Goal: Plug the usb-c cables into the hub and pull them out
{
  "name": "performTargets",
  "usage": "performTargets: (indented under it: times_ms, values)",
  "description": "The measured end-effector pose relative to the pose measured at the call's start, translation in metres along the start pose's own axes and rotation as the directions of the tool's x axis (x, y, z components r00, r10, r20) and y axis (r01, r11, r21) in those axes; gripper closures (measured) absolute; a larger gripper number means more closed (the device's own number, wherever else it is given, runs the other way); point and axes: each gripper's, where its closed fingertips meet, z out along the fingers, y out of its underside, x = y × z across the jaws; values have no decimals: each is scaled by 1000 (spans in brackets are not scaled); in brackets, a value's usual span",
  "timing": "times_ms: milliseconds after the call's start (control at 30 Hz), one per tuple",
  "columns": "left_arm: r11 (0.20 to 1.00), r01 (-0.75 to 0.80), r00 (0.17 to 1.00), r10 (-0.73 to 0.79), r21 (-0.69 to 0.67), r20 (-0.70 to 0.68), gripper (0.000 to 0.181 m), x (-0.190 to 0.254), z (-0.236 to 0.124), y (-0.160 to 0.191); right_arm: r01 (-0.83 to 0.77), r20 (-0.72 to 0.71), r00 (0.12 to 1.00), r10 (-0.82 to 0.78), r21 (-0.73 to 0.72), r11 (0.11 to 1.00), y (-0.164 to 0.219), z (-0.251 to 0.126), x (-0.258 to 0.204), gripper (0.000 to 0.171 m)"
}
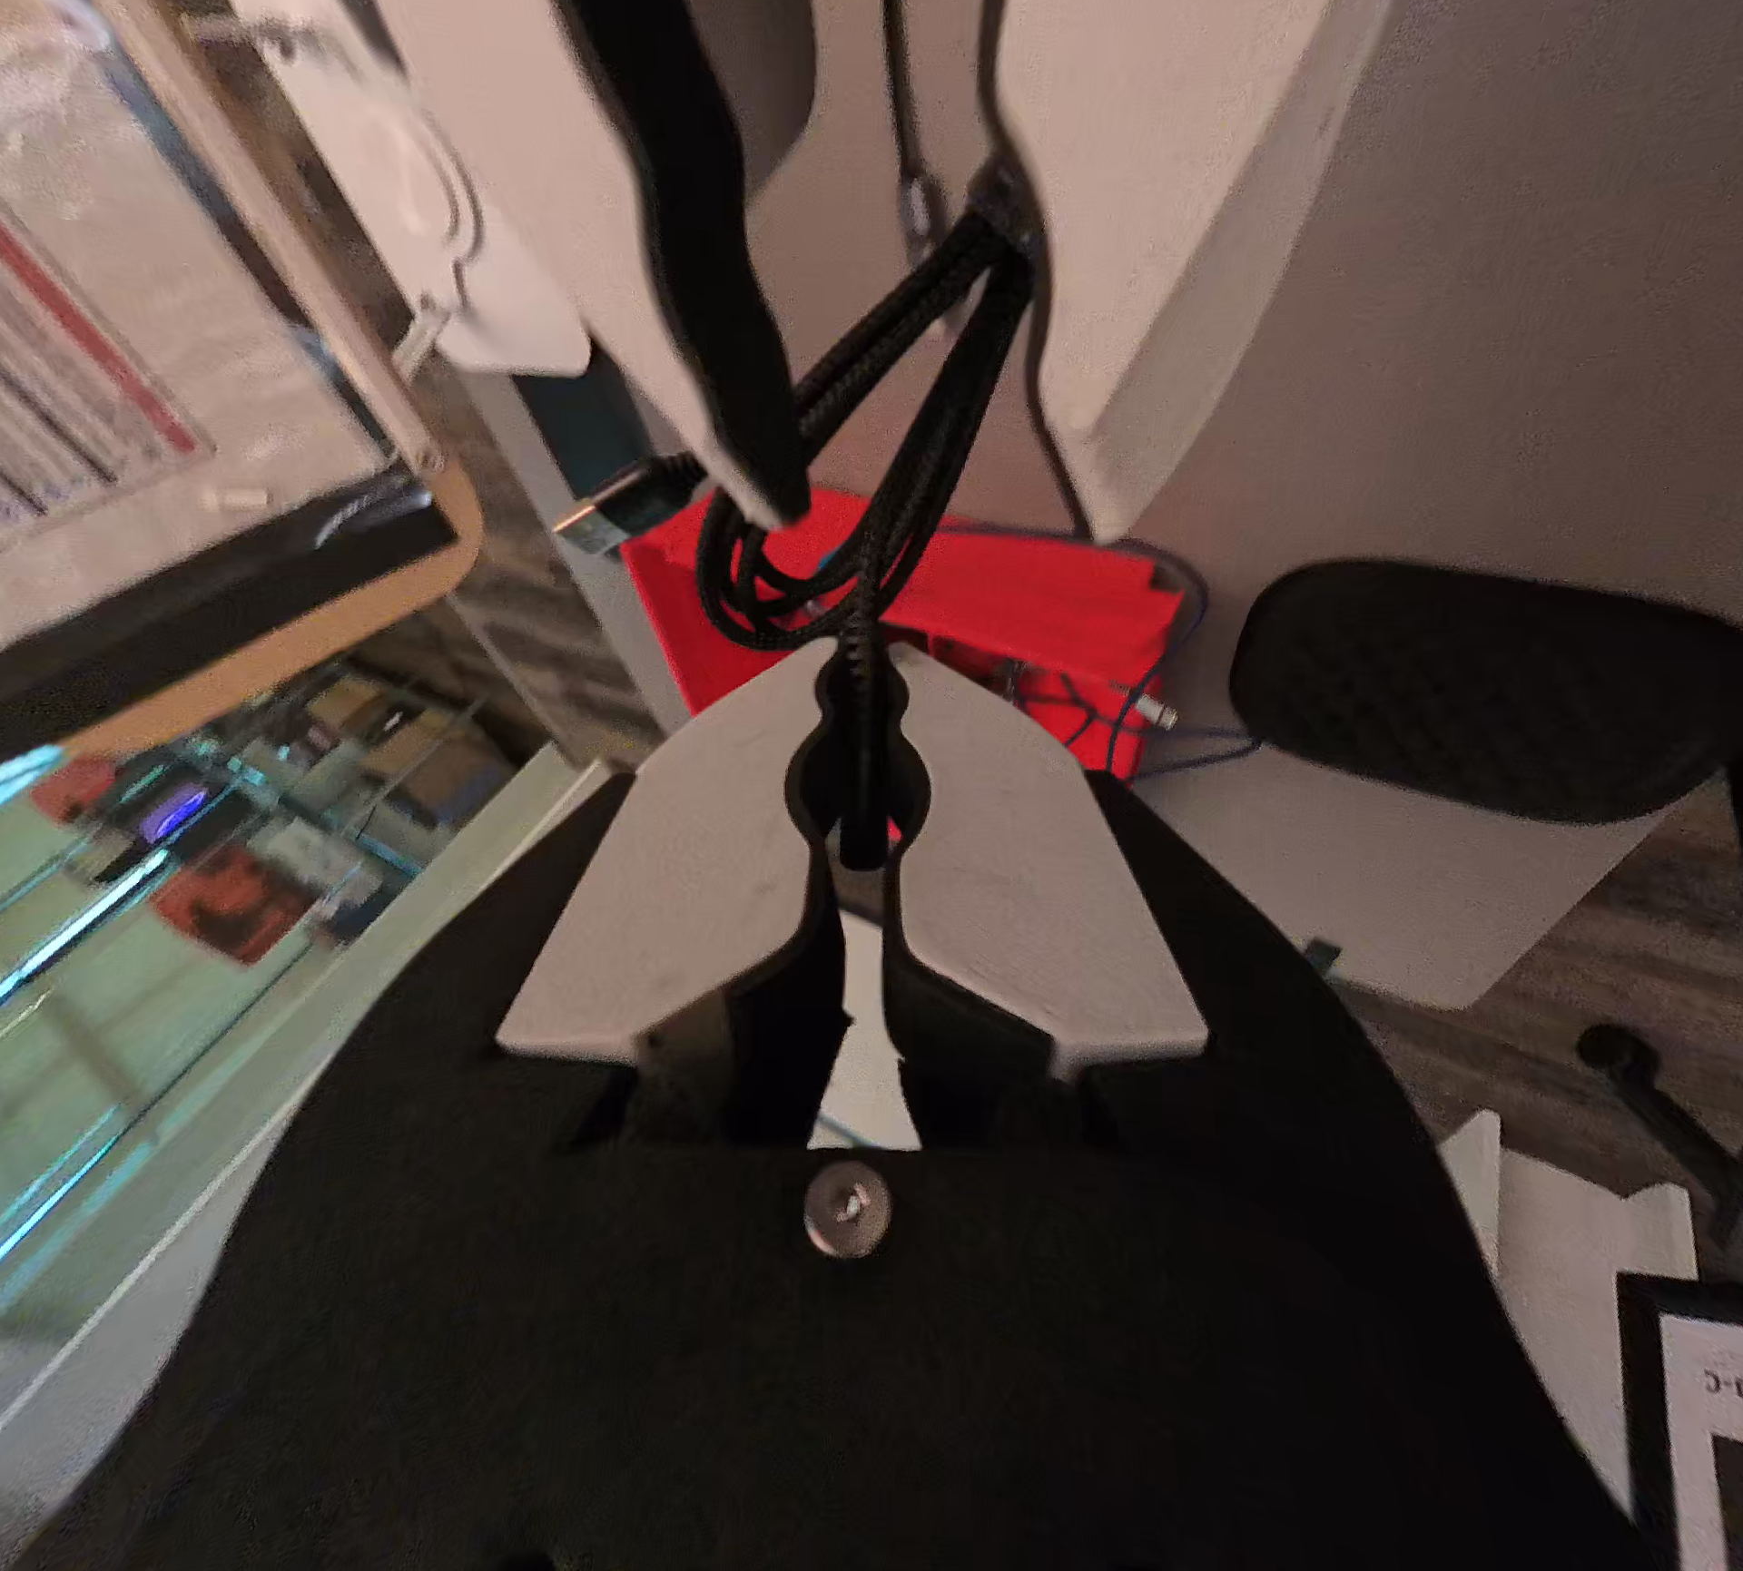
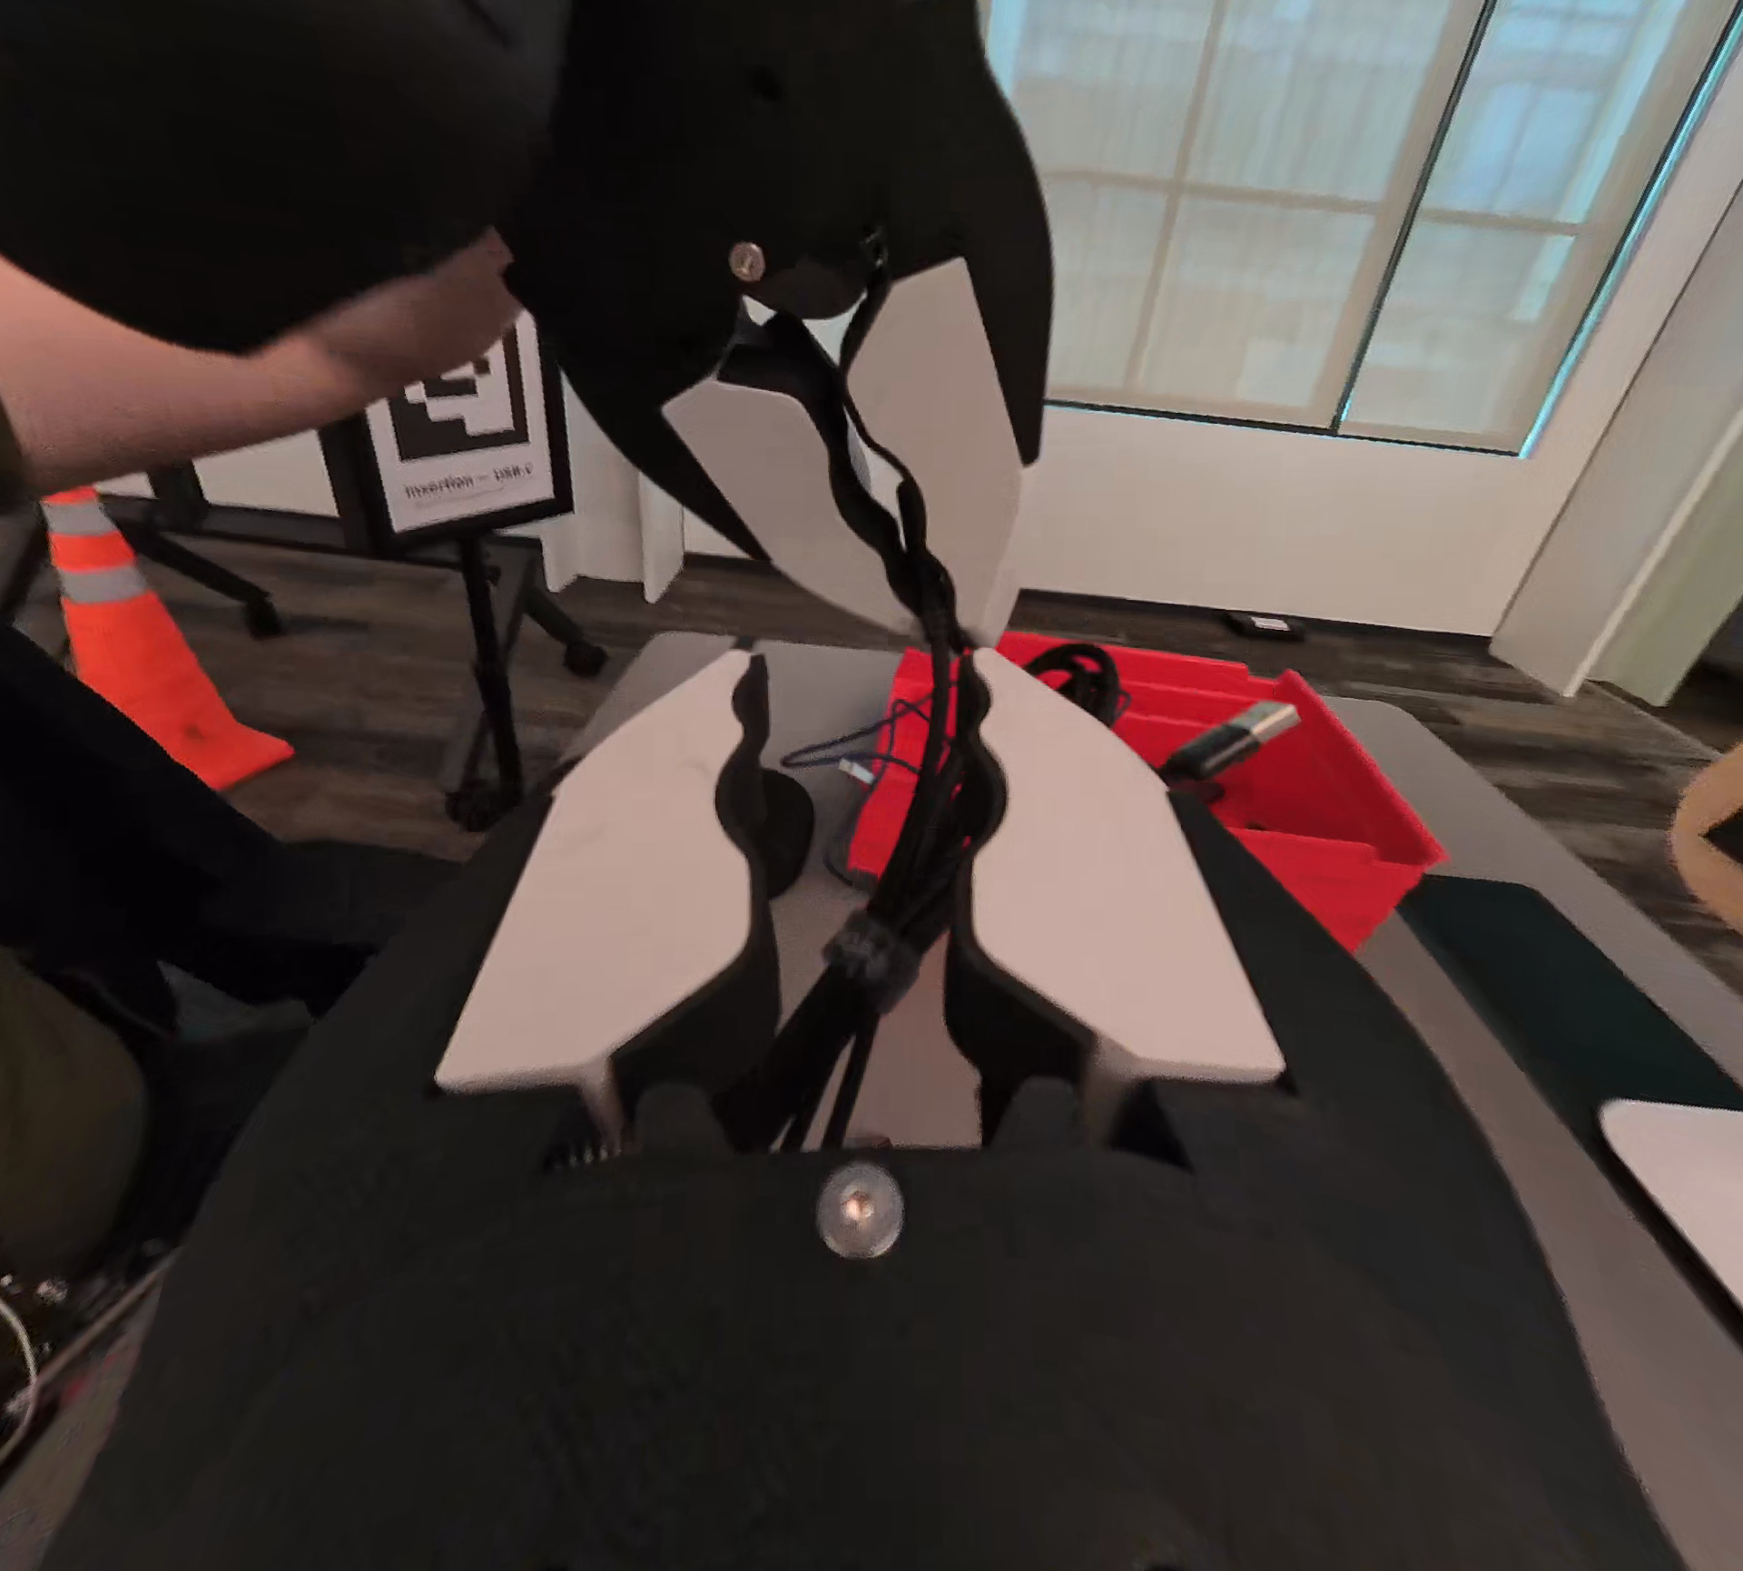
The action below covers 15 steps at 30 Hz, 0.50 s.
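A bundle of black braided cable hangs between both grippers above a red bin. My left gripper is shut on a strand of the cable; in the right wrist view it reaches down from above. My right gripper is open, and the cable bundle runs between its fingers, close to the right one. A strap binds the bundle. The right gripper also shows in the left wrist view. A dark plug with a silver tip sticks out beside it, over the bin.
The red bin holds thin blue wires and stands on a grey table. A person's forearm is at the left. On the floor behind stand an orange cone and a framed sign on a stand. The left gripper's tips are roughly 5 cm from the right gripper's.
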Motion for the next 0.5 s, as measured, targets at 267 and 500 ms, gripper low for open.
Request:
performTargets:
  times_ms: [267, 500]
  values:
    - [986, 37, 993, -17, 164, -119, 180, -3, 2, -44, 15, -56, 998, -25, -160, 987, 26, -11, 20, 164]
    - [814, 248, 969, -205, 526, -140, 168, -25, -22, -55, 94, -138, 985, -106, -88, 992, 4, -26, 28, 167]
